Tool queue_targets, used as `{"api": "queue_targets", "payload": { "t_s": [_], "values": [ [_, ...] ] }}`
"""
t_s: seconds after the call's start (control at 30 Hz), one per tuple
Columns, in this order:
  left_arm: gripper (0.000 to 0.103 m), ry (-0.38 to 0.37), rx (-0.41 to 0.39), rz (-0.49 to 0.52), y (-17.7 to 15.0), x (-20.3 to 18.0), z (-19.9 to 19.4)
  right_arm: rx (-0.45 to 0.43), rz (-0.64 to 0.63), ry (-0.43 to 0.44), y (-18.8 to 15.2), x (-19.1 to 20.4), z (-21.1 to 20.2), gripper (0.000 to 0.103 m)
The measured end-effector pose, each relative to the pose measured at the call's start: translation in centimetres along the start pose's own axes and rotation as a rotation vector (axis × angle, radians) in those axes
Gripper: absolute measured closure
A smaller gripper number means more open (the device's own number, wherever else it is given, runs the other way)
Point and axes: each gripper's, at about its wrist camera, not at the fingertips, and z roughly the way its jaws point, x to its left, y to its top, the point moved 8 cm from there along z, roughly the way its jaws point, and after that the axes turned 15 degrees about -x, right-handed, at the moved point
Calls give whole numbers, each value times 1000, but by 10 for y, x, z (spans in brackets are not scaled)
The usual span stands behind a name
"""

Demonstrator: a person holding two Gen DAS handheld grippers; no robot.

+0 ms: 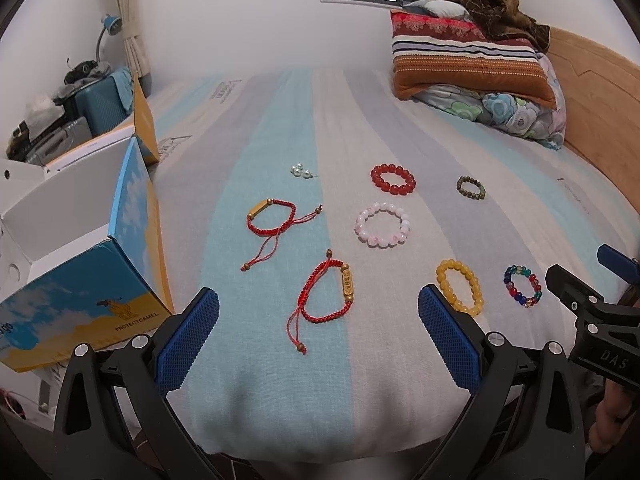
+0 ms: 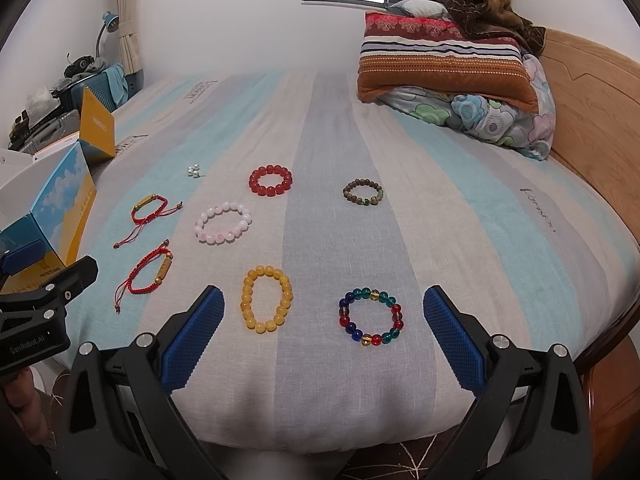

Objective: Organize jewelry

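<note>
Several bracelets lie on a striped bed sheet (image 1: 280, 128). A red cord bracelet (image 1: 326, 294) lies just ahead of my open, empty left gripper (image 1: 318, 334); a second red cord bracelet (image 1: 272, 218) lies farther back. A yellow bead bracelet (image 2: 266, 304) and a multicolour bead bracelet (image 2: 371, 316) lie between the fingers of my open, empty right gripper (image 2: 324, 332). Farther back are a pink bead bracelet (image 2: 223, 222), a red bead bracelet (image 2: 270, 180), a brown bead bracelet (image 2: 363, 193) and small pearl beads (image 2: 194, 171).
An open blue and yellow cardboard box (image 1: 80, 240) stands at the bed's left edge. Pillows and a folded quilt (image 1: 480, 68) are piled at the far right by a wooden headboard (image 2: 592, 120). Luggage and a lamp (image 1: 108, 28) stand at the left.
</note>
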Motion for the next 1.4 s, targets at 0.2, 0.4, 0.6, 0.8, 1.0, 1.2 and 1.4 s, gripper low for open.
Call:
{"api": "queue_targets", "payload": {
  "t_s": [0.2,0.4,0.6,0.8,1.0,1.2,1.4],
  "values": [
    [6,-2,-2,1,-1,-1,-1,-2,0,2,-1,0,-1,7],
    [6,-4,-2,-2,-1,0,-3,-3,-2,3,-2,0,-2,7],
    [6,-10,1,0,-1,0,-1,0,-5,8,-3,1,0,7],
    [6,-28,32,-5,-9,1,18,26,-3,-7,-7,-10,13,7],
    [6,-31,78,-11,-23,3,52,77,11,-39,-23,-32,41,7],
    [6,-28,120,2,-40,2,84,130,31,-66,-44,-57,67,7],
    [6,-24,160,14,-53,1,113,180,46,-72,-60,-67,89,7]
  ]
}}
